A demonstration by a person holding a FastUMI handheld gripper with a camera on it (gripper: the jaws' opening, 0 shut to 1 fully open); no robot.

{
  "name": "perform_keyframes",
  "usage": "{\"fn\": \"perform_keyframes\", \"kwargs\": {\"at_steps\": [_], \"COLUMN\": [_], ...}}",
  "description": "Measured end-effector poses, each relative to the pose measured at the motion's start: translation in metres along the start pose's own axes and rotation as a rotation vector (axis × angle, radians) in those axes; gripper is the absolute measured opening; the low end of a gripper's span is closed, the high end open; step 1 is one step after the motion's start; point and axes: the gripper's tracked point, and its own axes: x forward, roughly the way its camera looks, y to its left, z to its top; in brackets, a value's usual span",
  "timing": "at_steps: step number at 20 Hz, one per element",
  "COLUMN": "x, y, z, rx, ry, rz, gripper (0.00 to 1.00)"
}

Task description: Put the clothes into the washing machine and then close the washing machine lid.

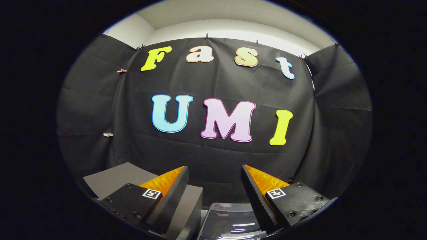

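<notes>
Black cloth (213,156) is hung across the back and both sides of the booth, pinned along its upper hem by small clips, with a pale wall (233,28) and ceiling seen above it at twelve o'clock. Two small clips are also fixed to the cloth on the left side, toward nine and ten o'clock.

At six o'clock the claw (215,180) is held level and pointed at the cloth wall. Its two fingers (173,196) are spread wide apart, a broad gap is left between the tips, and nothing is gripped or touched by either of them. A square printed marker is carried on the body behind each finger.

Below the gap between the fingers, close under the claw, a dark glossy panel (230,223) with a pale rim is seen, with light reflected in streaks from its surface; it is taken to be the lid of the washing machine, though whether it is raised or lowered cannot be told. A grey flat-topped box or tabletop (113,178) is seen at seven o'clock, behind and beneath the left finger, its edge running just beside the glossy panel.
</notes>
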Motion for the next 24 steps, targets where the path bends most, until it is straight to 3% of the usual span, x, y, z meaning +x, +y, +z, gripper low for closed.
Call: {"fn": "perform_keyframes", "kwargs": {"at_steps": [24], "x": [-0.0017], "y": [0.0012], "z": [-0.0026], "rx": [0.009], "ry": [0.037], "rz": [-0.002], "gripper": [0.99]}}
